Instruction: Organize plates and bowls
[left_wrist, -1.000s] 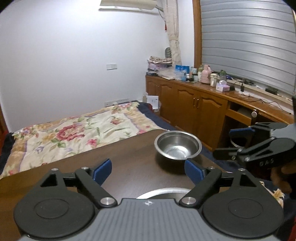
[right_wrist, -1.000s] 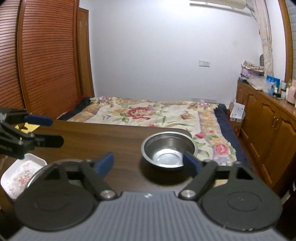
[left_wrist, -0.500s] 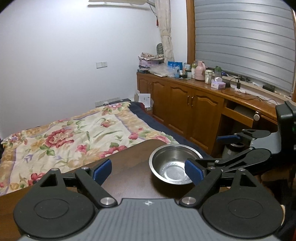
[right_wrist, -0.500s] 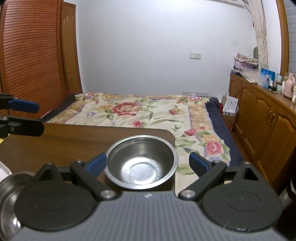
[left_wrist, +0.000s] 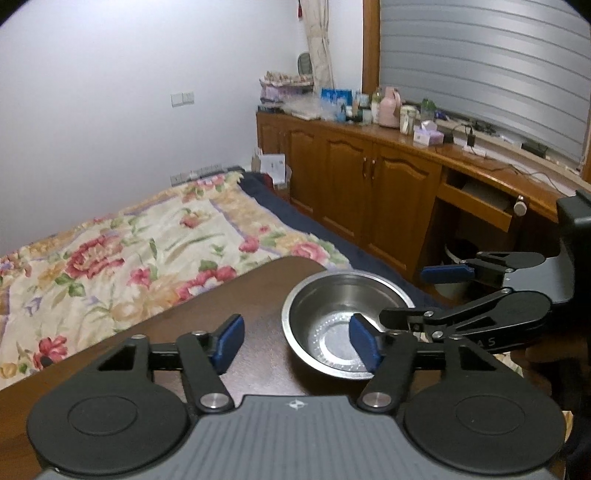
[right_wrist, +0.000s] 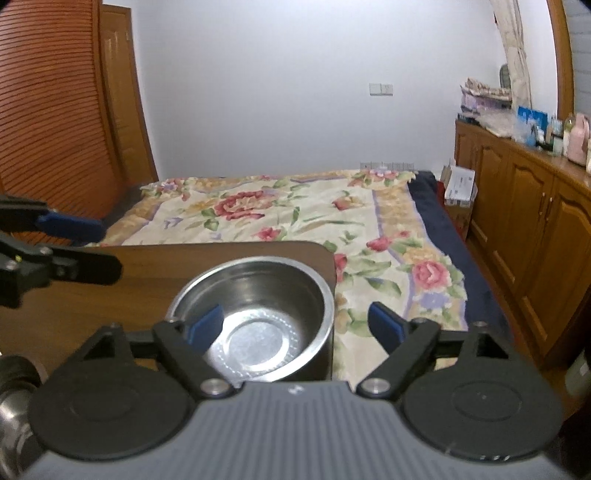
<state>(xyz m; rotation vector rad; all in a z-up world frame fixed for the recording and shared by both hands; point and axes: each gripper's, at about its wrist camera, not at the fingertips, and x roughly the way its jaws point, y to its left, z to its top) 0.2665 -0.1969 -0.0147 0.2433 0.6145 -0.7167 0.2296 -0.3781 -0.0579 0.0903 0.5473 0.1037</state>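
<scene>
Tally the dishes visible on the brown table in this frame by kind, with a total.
Steel bowls: 2, one whole bowl near the table corner and one only partly seen at the right wrist view's left edge
Plates: 0 in view
Total: 2

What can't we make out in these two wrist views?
- Right wrist view: near rim of the steel bowl is hidden behind the right claw body, so pad contact is unclear; its jaws are closing.
- Right wrist view: shiny object at the lower left is cut by the frame edge and blurred.
- Left wrist view: sideboard clutter is too small to identify.
</scene>
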